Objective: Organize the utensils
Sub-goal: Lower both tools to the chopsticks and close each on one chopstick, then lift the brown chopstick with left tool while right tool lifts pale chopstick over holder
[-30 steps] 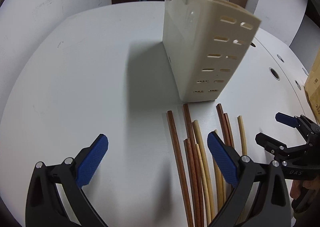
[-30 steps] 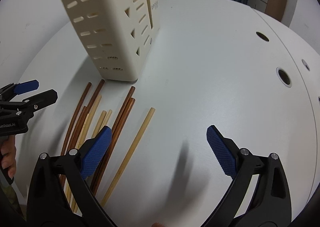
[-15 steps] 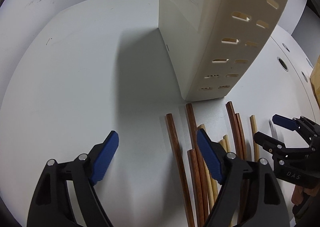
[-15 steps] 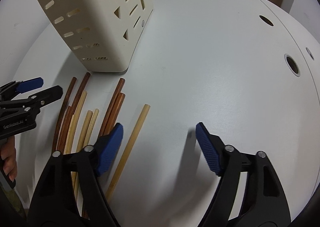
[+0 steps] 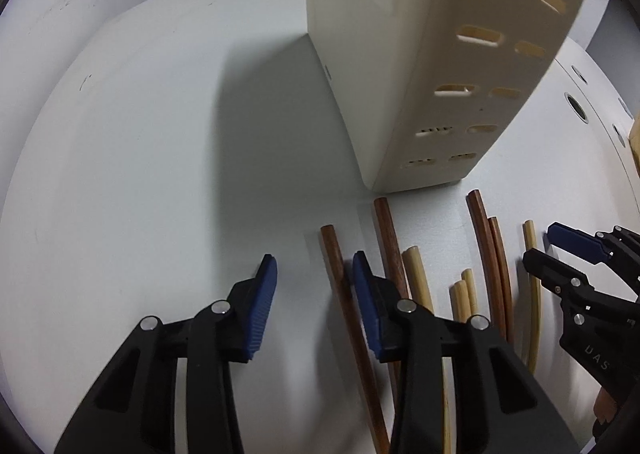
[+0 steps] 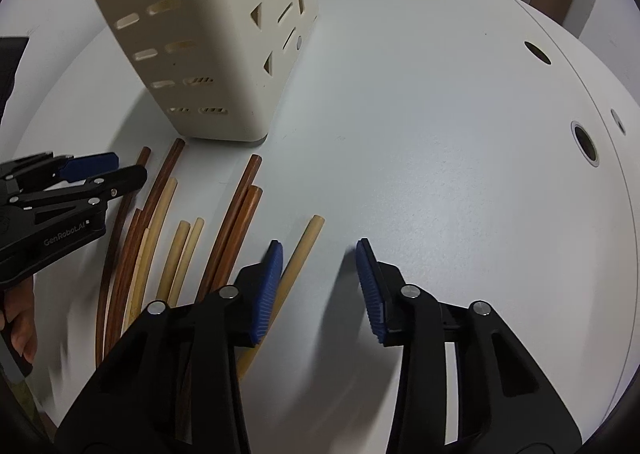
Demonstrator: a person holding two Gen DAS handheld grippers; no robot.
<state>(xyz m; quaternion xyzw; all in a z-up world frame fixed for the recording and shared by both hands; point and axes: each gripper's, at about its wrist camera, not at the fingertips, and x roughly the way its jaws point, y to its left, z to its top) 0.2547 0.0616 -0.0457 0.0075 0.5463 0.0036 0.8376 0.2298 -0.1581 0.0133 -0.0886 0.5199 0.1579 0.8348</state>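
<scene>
The big white desk [image 6: 440,134] has small round holes near its far edge. On it stands a tall cream holder [image 6: 192,38] with slots and triangle holes; its small printed word is too blurry to read. Just in front of the holder lie brown and pale chopsticks [image 6: 176,246], side by side.

The left gripper [image 5: 314,286] says "GenRobot.AI" in white on its black side. Its blue fingers [image 5: 262,306] have just been closing and stand narrow, with one brown chopstick [image 5: 340,278] between them, not pinched.

The right gripper [image 6: 318,274] has just been closing too, narrow over bare desk, with one pale chopstick [image 6: 300,250] just beside its left finger.
</scene>
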